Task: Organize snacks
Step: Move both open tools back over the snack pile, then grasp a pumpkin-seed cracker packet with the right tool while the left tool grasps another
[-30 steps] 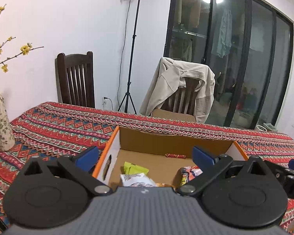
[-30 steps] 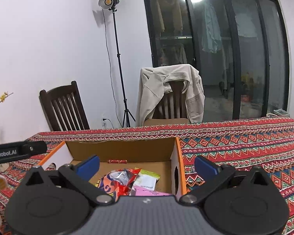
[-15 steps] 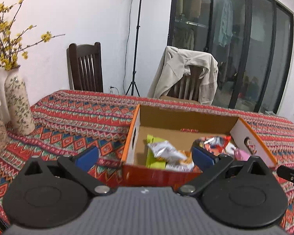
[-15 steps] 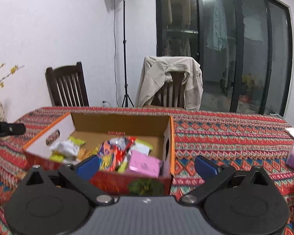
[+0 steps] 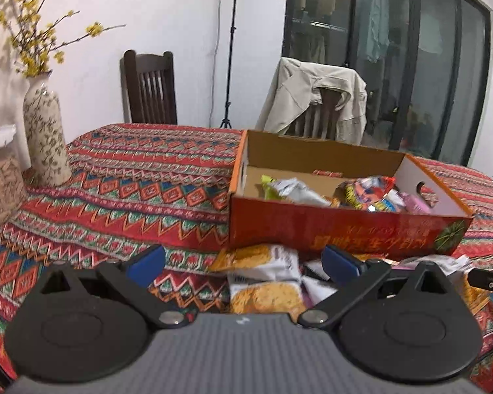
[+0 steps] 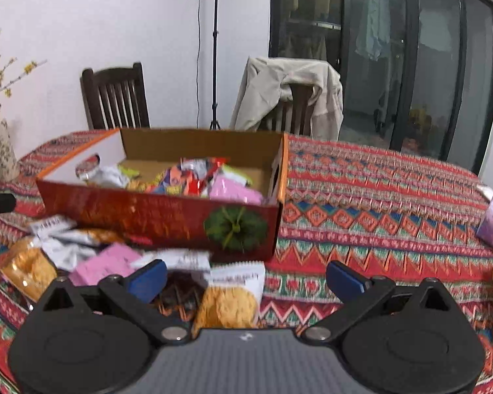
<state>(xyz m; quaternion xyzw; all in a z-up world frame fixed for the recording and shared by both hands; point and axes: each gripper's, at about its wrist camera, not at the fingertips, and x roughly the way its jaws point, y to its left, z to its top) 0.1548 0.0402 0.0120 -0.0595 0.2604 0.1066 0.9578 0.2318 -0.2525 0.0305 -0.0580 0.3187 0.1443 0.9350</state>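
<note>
where crinkly packets (image 6: 228, 290) spill, rectangular cardboard box (image 5: 345, 229)

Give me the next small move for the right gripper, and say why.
Probably lower the right gripper onto the white-topped snack packet lying between its fingers and close on it. Both grippers are open and empty, packets are scattered on the tablecloth in front of the cardboard box, and this one is nearest.
</note>
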